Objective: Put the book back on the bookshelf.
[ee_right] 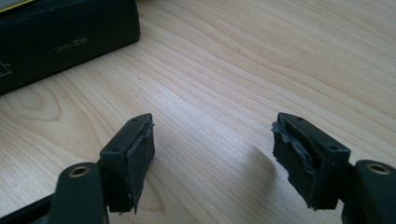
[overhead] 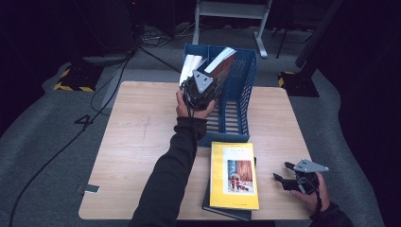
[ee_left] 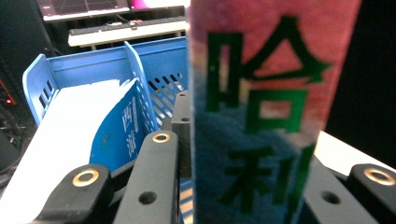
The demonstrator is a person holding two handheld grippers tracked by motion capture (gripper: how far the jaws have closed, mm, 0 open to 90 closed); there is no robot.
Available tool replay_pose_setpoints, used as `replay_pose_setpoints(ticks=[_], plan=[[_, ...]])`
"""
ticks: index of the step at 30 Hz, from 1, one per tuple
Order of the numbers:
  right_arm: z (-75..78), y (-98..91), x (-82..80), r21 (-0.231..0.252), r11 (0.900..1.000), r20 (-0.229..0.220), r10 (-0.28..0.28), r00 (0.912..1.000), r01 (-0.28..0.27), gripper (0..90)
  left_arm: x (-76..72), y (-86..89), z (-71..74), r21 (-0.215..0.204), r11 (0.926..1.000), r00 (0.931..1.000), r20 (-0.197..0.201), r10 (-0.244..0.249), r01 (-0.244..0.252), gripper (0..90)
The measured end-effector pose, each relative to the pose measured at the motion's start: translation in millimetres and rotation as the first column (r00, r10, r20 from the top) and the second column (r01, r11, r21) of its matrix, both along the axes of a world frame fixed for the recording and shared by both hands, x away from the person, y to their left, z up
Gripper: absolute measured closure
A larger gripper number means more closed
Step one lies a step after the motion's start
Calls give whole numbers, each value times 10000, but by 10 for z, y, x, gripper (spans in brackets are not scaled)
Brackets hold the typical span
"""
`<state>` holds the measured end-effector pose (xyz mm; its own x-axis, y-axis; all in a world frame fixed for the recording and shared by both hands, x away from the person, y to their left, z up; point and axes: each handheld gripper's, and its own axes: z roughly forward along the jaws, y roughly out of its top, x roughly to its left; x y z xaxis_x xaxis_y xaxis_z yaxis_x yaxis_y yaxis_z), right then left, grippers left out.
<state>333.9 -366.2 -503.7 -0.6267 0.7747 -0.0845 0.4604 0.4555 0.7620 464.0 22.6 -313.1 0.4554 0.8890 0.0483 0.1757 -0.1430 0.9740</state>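
Left hand-held gripper (overhead: 204, 84) is clamped on a thick book (ee_left: 261, 116) with a reddish spine and big green characters, holding it spine-up right over the blue file rack (overhead: 241, 90) at the far edge of the wooden surface (overhead: 137, 142). Another book with a blue cover (ee_left: 119, 130) already sits in the rack's left compartment, pages fanned out a bit. Right hand-held gripper (overhead: 289, 179) just sits low over the surface near the right corner, jaws apart with nothing between them. Beside it lies a yellow book (overhead: 235, 175) stacked on a black one (ee_right: 65, 37).
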Motion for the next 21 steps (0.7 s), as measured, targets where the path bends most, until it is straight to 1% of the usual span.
replay_pose_setpoints(ticks=[2, 4, 9, 11, 12, 14, 16, 18, 19, 21], plan=[[0, 0, 1, -3, 10000, 0, 9, 10000, -9, 294, 57, -20, -7, 11, 9998, 9998, -50, 178, -178, 742], [0, 0, 4, -6, 10000, 2, 17, 10000, -17, 294, 110, -30, -20, -137, 9995, 9995, -87, 288, -290, 742], [0, 1, 2, -12, 10000, 9, 27, 10000, -27, 295, 214, -85, -58, -345, 9984, 9988, -206, 451, -458, 742], [0, 2, 2, -13, 10000, 12, 38, 10000, -38, 295, 241, -128, -73, -262, 9983, 9984, -218, 518, -523, 742], [0, 2, 2, -16, 10000, 17, 41, 10000, -41, 295, 251, -148, -81, -329, 9979, 9983, -196, 554, -560, 742], [0, 3, 1, -22, 10000, 28, 40, 10000, -40, 295, 274, -186, -93, -266, 9979, 9980, -225, 588, -594, 742], [0, 3, 1, -35, 10000, 54, 60, 10000, -60, 296, 294, -218, -105, -304, 9973, 9977, -197, 656, -662, 741], [0, 5, 1, -29, 10000, 35, 81, 10000, -80, 296, 317, -256, -120, -337, 9959, 9964, -191, 828, -834, 741], [0, 7, 1, -29, 10000, 39, 92, 9999, -92, 296, 327, -272, -127, -285, 9961, 9964, -150, 836, -840, 741], [0, 7, 2, -51, 9999, 75, 114, 9999, -114, 296, 342, -296, -149, -313, 9956, 9961, -80, 879, -881, 741]])
